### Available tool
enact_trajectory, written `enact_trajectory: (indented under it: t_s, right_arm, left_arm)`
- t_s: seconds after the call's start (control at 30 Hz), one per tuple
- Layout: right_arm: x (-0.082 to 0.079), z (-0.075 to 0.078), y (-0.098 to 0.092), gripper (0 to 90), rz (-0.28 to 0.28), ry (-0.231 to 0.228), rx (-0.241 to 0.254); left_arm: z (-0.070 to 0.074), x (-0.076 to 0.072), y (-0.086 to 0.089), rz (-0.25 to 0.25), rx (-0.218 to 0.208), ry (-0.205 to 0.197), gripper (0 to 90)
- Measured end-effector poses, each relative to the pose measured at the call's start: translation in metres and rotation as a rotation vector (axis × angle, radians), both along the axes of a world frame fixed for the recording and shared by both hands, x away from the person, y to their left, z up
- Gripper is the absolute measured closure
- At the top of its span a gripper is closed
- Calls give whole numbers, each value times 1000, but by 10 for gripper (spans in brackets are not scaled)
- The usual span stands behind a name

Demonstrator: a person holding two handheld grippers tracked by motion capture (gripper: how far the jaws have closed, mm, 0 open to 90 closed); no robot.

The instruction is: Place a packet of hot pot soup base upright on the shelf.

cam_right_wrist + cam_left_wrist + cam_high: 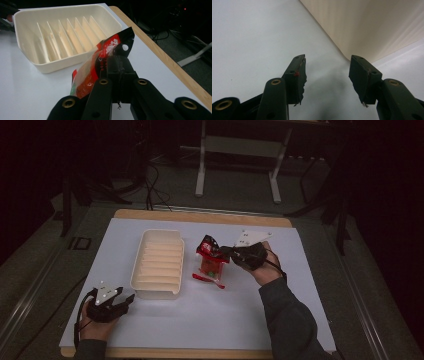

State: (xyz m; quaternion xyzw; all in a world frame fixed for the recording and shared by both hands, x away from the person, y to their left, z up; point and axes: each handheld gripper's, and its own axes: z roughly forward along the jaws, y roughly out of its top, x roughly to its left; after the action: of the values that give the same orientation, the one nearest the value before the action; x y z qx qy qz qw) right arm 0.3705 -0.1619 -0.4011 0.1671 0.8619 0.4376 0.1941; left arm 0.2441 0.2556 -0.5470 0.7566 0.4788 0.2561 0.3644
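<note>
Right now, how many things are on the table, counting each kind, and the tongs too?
Cream divided tray: 1
Red snack packet: 1
Tongs: 2, left tongs open, right tongs shut on the packet's top
Total: 4

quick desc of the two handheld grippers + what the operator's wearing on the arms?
Both grippers, left and right, are black two-jaw units, each topped by a pale grey three-cornered plate with small dark dots. Brass-coloured rings sit in the linkage pivots; the left's jaw pads look ragged-edged, with a small red fleck. A black cable trails from each. The right sleeve is dark grey.
</note>
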Motion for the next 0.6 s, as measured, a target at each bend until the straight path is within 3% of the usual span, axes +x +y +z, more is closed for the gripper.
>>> enact_trajectory:
  t_s: [0.6]
  right_arm:
    - [-2, 12, 12, 897, 54, -31, 13]
  left_arm:
    - [0, 0, 0, -1, 1, -2, 476]
